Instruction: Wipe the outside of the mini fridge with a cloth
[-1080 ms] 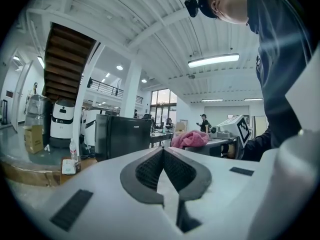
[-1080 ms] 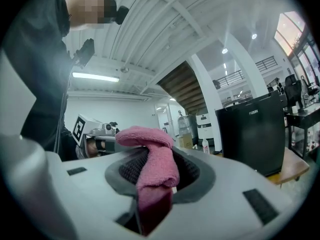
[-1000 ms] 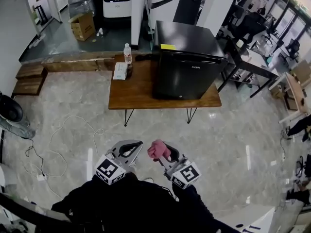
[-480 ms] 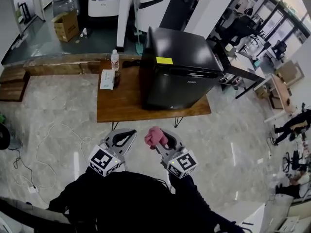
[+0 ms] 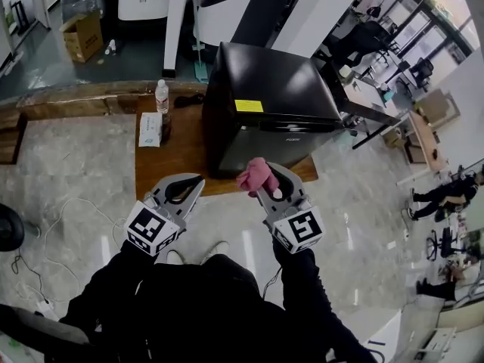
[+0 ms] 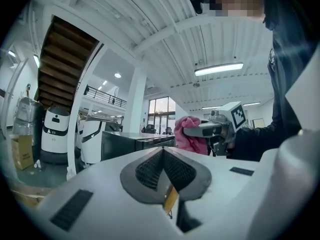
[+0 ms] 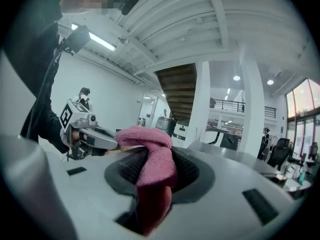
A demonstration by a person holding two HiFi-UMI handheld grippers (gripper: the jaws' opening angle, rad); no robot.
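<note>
Both grippers are held side by side ahead of the person's torso, pointing at the fridge (image 5: 268, 104). The left gripper (image 5: 195, 181) has its jaws pressed together with nothing between them. The right gripper (image 5: 262, 186) is clamped on a bunched pink cloth (image 5: 255, 174), which is short of the fridge front. The fridge stands door shut on the right part of a wooden table (image 5: 162, 165). A bottle (image 5: 161, 97) and a flat white pack (image 5: 149, 129) sit at the table's left rear.
</note>
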